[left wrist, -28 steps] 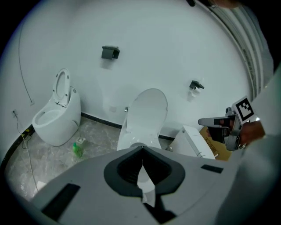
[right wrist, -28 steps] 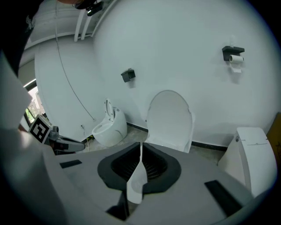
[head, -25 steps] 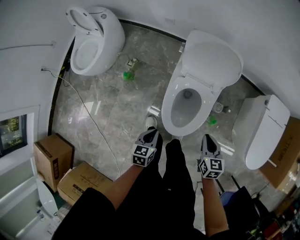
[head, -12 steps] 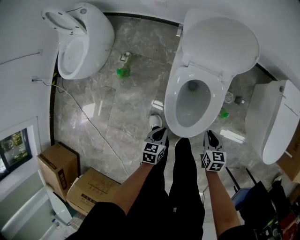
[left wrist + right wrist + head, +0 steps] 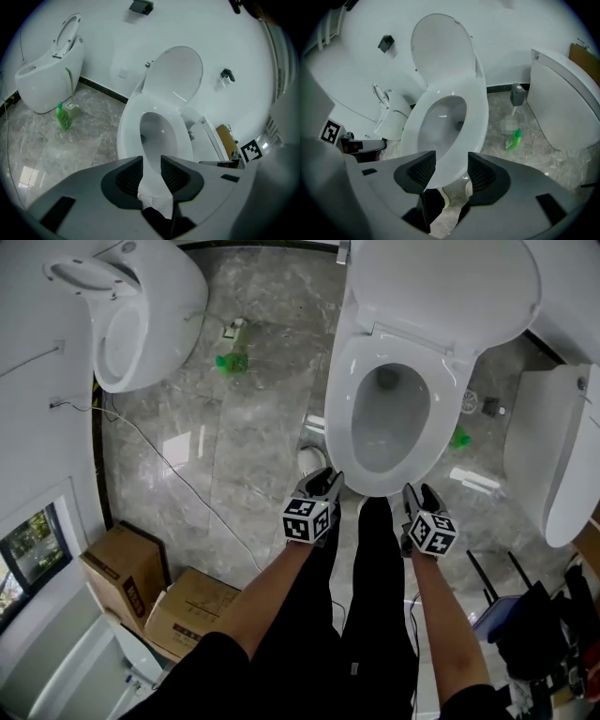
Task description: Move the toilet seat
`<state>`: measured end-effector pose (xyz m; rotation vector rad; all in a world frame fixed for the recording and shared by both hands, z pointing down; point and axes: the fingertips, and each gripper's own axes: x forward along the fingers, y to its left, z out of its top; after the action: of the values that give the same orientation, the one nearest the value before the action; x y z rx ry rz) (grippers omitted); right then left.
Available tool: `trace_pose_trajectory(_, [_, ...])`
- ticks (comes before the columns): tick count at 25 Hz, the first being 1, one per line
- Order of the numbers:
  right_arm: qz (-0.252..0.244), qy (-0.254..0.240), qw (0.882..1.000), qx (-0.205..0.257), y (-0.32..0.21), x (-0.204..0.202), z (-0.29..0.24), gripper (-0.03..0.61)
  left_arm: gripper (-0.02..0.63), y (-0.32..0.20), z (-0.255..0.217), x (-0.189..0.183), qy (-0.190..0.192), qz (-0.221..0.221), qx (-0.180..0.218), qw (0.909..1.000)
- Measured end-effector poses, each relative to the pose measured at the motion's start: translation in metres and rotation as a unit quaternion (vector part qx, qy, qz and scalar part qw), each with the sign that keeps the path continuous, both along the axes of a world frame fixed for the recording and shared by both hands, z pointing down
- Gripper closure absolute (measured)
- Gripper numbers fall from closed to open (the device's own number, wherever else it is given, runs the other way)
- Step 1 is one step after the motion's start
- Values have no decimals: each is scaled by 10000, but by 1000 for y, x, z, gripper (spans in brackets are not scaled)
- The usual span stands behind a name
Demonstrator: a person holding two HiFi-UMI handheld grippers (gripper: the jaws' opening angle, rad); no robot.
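Note:
The white toilet seat (image 5: 339, 418) lies flat on its bowl, and the lid (image 5: 441, 287) stands raised behind it. My left gripper (image 5: 326, 482) is at the seat's front left edge and my right gripper (image 5: 420, 493) at its front right edge. In the left gripper view the jaws (image 5: 151, 171) have just been opening. They stand a little apart, with the seat's (image 5: 129, 131) front rim showing through the gap. In the right gripper view the jaws (image 5: 451, 171) have also just been opening and stand wider. The seat's (image 5: 476, 117) front edge reaches into that gap, clear of the pads.
A second toilet (image 5: 141, 306) stands at the upper left and a third (image 5: 553, 456) at the right. Green bottles (image 5: 228, 360) (image 5: 459, 439) lie on the marble floor. A cable (image 5: 187, 488) runs towards two cardboard boxes (image 5: 122, 573). Dark bags (image 5: 534, 624) sit at the lower right.
Both grippers have come down to the toilet's front rim. Their jaws were shut before and now stand apart. The toilet fills more of the head view.

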<state>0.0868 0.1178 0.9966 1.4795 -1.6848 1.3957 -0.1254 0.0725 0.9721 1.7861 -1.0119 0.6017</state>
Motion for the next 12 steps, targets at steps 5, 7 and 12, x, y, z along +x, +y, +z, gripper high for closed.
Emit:
trace_pose_trajectory(5, [330,23,9995,-2,1,10,22,339,416,6,37,-4,-51,68,-419,9991])
trace_pose_trajectory(7, [586,-74,9982,-36,3,14,28,326,389,2,47,-4,60,49,-554,9984])
trace_pose_trajectory(12, [988,-514,9936,-209,4,10,41,304,358,-6,68,7,82,446,-726,9963])
